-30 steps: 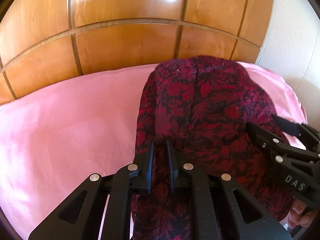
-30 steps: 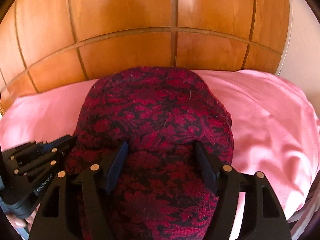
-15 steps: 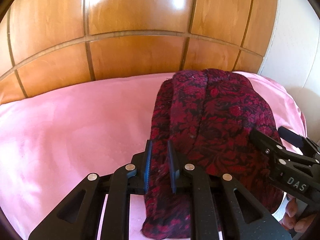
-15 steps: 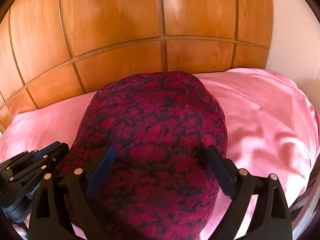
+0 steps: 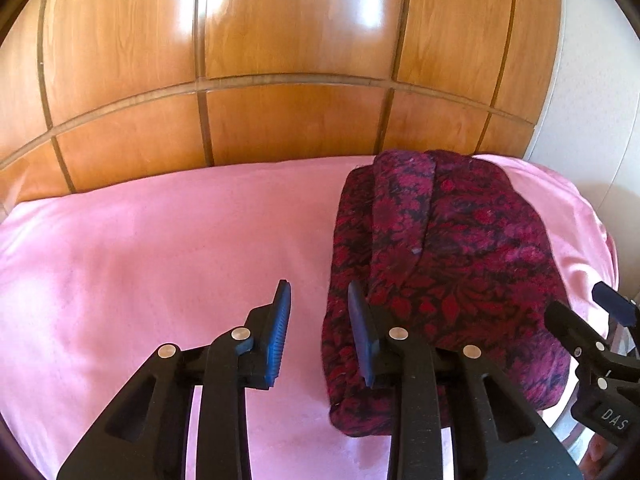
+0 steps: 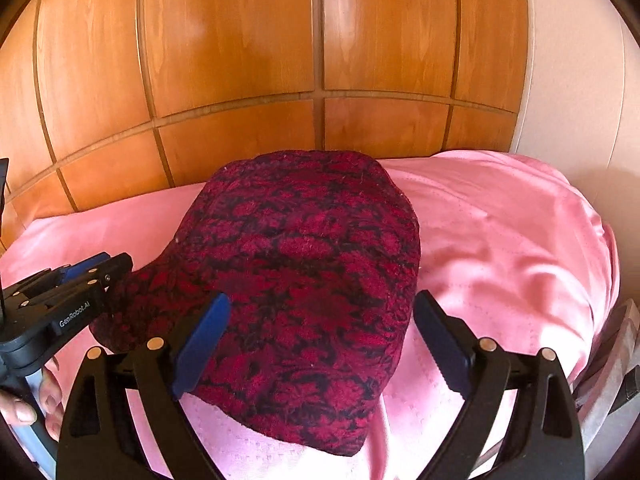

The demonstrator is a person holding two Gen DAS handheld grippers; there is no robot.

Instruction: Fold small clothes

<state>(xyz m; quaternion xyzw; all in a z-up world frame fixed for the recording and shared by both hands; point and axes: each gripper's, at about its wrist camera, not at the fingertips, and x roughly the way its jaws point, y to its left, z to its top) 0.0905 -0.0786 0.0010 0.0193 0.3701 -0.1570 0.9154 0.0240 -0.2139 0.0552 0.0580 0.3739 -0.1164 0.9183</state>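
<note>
Bright warm light, glare on the wood panelling, fisheye-bowed edges.

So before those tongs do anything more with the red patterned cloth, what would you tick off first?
1. Left tongs free of the garment: ok, the jaws are opening with only pink sheet between them.
2. Right tongs free: ok, wide open above the cloth, pads not pressing.
3. Garment lying folded on the sheet: ok, a compact bundle.
4. Fold tidy: not ok, a flap edge shows on top in the left view.
5. Layers underneath even: cannot tell.
</note>
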